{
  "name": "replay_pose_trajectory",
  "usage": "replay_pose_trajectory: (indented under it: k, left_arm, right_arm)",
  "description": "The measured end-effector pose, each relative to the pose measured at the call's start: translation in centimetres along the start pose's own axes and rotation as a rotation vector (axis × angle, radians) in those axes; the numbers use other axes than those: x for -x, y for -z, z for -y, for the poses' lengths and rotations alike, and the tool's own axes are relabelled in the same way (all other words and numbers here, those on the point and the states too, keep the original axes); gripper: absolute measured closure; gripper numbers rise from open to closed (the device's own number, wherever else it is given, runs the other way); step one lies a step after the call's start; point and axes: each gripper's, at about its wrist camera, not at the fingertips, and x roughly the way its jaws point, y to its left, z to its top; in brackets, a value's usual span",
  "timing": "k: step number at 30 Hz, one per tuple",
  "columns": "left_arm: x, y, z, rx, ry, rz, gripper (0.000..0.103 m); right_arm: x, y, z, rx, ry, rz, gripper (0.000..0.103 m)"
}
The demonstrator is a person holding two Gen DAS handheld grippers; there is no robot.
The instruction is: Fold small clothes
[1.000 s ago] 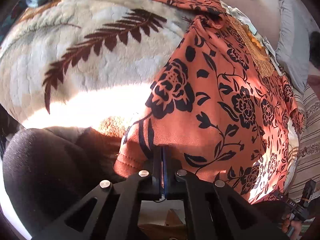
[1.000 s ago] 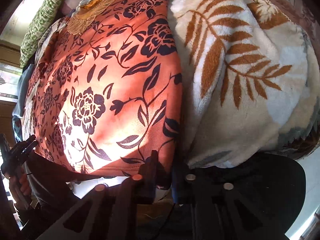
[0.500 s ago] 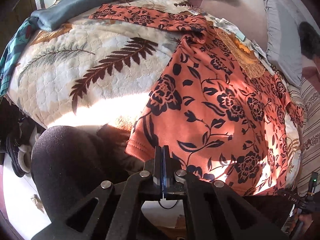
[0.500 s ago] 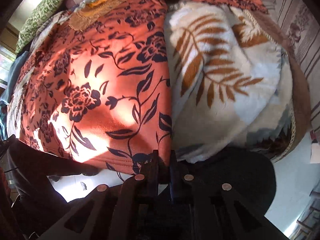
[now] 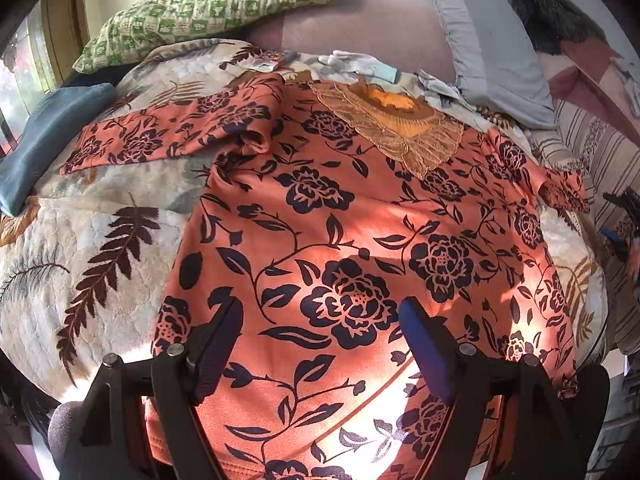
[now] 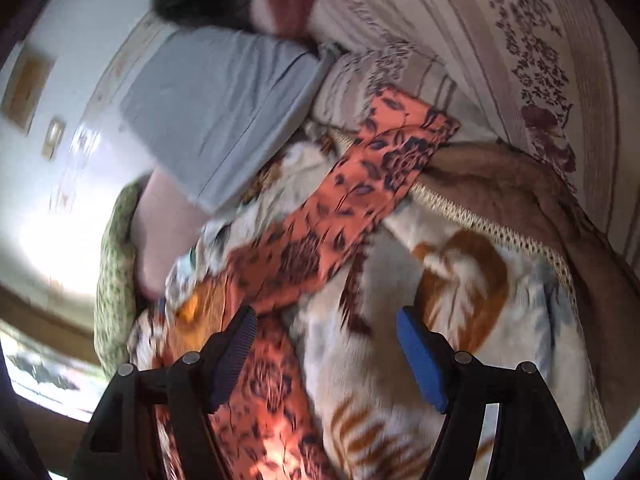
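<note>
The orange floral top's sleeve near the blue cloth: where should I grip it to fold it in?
Grip the cuff end of the left sleeve, coming from the outer side by the blue cloth. It lies flat and stretched away from the orange floral top, so its free end lifts easily inward.

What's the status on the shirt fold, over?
Left gripper open above the hem. Right gripper open, nearing one sleeve. Orange floral shirt spread flat on the blanket, unfolded. Nothing lying on it.
</note>
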Motion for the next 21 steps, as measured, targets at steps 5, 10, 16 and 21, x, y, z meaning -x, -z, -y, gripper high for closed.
replay_pose_trajectory:
  k: [5, 10, 16, 21]
  left_arm:
    - [-1.9, -0.4, -0.3, -0.004, -0.022, -0.021, 0.022]
    - [-3.2, -0.9, -2.0, 0.076, -0.015, -0.039, 0.022]
    - [-2.3, -0.4, -4.4, 0.114, -0.011, 0.023, 0.022]
    - [-1.3, 0.3, -6.9, 0.182, 0.018, 0.059, 0.022]
  right_arm:
    - [-5.8, -7.9, 4.6, -0.168, 0.098, 0.101, 0.031]
    - [-10.7, -10.8, 5.6, -0.177, 0.155, 0.103, 0.039]
    - [-12.2, -11.6, 0.4, 0.001, 0.259, 0.127, 0.098]
    - [-9.0, -7.7, -13.8, 0.264, 0.047, 0.157, 0.098]
